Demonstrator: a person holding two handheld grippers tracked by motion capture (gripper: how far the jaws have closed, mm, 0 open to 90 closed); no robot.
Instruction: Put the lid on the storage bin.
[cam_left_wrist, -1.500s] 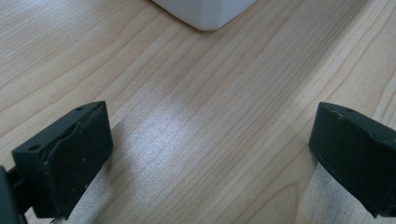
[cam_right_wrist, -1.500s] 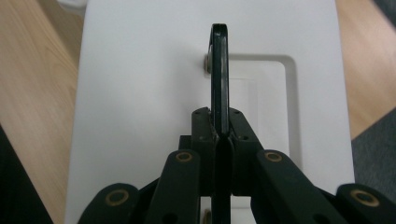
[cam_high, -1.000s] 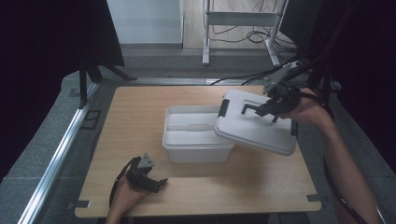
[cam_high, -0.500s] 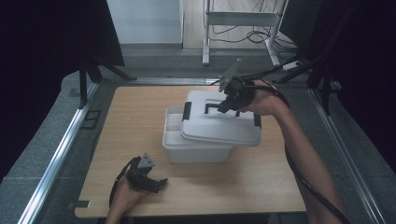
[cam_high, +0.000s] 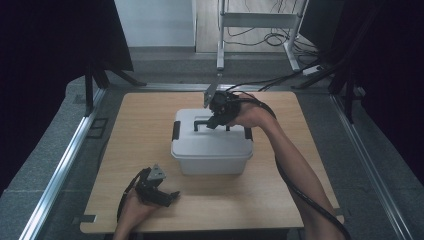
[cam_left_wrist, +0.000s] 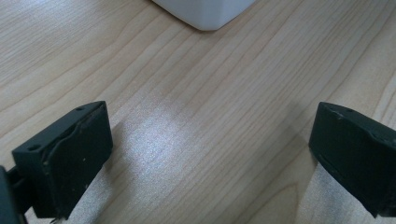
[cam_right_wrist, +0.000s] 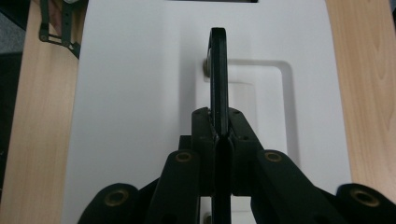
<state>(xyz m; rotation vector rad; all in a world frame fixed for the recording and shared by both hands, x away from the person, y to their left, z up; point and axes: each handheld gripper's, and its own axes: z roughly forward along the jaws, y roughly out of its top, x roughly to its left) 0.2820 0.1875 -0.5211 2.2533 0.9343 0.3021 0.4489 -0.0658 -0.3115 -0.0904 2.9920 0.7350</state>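
Plywood desk (cam_high: 125, 150) carries everything, and nothing on it bears a label, brand or writing that can be read. At the near left edge the left claw (cam_high: 162, 195) lies low over the bare wood, held by a hand (cam_high: 132, 212) that comes in from the bottom; in the left gripper view its two black jaws stand wide apart with nothing between them but wood grain, and a rounded white corner of the storage box (cam_left_wrist: 205, 11) shows at the top of that view. Further right, in the middle of the desk, the white storage box (cam_high: 212, 157) sits with its lid (cam_high: 210, 137) resting flat on top, black latches (cam_high: 176, 131) at the left and right ends. Over the lid, the right claw (cam_high: 215, 122) comes down from the far right side, the person's forearm (cam_high: 295, 175) stretching back to the near right corner. In the right gripper view the right claw (cam_right_wrist: 219, 135) is closed tight on the thin black handle (cam_right_wrist: 218, 74), which stands upright on edge over its shallow recess (cam_right_wrist: 268, 107) in the plain white lid (cam_right_wrist: 135, 93).
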